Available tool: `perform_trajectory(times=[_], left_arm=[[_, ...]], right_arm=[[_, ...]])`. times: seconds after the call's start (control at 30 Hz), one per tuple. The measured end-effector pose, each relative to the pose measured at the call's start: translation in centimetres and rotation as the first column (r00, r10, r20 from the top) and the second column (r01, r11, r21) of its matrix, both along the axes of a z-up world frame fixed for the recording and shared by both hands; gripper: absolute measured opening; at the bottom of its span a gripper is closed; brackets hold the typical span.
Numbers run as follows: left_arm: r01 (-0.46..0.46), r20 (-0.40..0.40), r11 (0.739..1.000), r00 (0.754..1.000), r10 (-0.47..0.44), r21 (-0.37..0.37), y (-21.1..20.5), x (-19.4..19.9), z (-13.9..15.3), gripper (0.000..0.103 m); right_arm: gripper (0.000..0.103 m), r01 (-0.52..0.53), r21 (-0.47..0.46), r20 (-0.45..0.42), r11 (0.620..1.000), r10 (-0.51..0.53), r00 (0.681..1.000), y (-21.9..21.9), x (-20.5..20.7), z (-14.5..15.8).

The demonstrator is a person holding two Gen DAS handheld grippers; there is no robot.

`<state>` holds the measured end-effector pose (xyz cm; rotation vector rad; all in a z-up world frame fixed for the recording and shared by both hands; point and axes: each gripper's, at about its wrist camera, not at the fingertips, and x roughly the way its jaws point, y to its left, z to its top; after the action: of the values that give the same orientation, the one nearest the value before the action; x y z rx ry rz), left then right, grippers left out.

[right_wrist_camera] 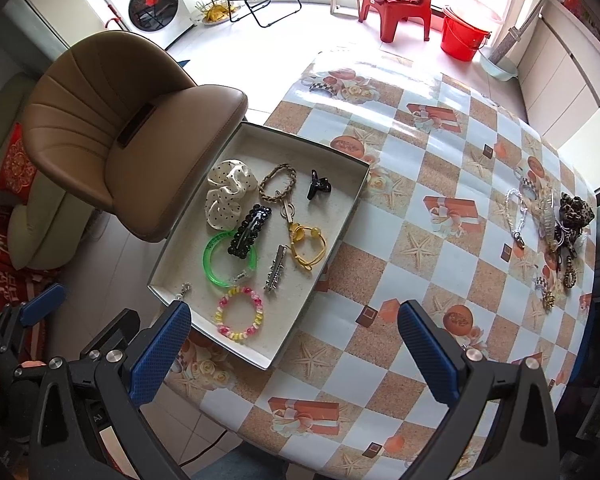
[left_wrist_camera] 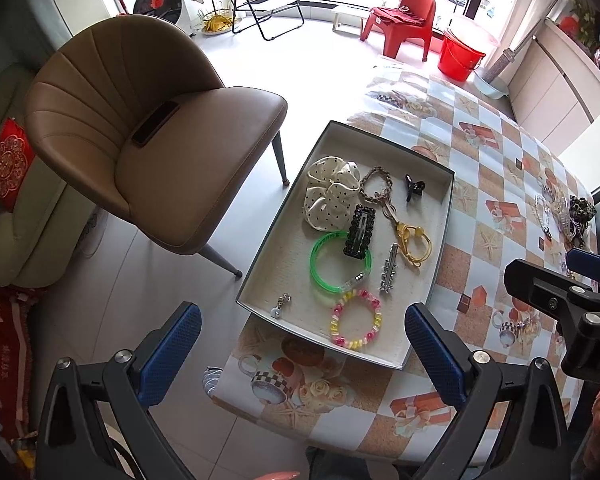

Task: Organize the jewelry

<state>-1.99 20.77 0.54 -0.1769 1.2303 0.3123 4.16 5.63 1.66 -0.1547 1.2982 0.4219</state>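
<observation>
A shallow grey-rimmed tray (left_wrist_camera: pixel 444 216) (right_wrist_camera: pixel 356 200) sits at the table's left edge. It holds a polka-dot scrunchie (left_wrist_camera: pixel 332 194) (right_wrist_camera: pixel 228 196), a green bangle (left_wrist_camera: pixel 332 276) (right_wrist_camera: pixel 220 262), a pink-yellow bead bracelet (left_wrist_camera: pixel 356 326) (right_wrist_camera: pixel 240 314), a black clip (left_wrist_camera: pixel 360 232), a yellow hair tie (left_wrist_camera: pixel 414 240) and a black claw clip (left_wrist_camera: pixel 414 188). Loose jewelry (right_wrist_camera: pixel 552 228) (left_wrist_camera: pixel 564 210) lies at the table's right edge. My left gripper (left_wrist_camera: pixel 300 356) is open and empty, above the tray's near end. My right gripper (right_wrist_camera: pixel 296 352) is open and empty over the table, right of the tray.
The table has a checked oilcloth (right_wrist_camera: pixel 420 216). A tan chair (left_wrist_camera: pixel 140 128) (right_wrist_camera: pixel 132 128) stands left of the table, with a sofa (left_wrist_camera: pixel 20 200) behind it. A red chair (right_wrist_camera: pixel 404 0) and red bucket (right_wrist_camera: pixel 464 36) stand far off by the window.
</observation>
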Motion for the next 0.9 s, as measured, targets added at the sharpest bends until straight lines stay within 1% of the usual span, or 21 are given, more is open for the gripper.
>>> perform_trajectory(times=[0.9], left_arm=[[-0.011, -0.007, 1.0, 1.0, 0.011, 0.007, -0.08, -0.35, -0.21, 0.103]], right_arm=[[0.103, 0.002, -0.001, 0.003, 1.0, -0.002, 1.0, 0.07, 0.01, 0.03]])
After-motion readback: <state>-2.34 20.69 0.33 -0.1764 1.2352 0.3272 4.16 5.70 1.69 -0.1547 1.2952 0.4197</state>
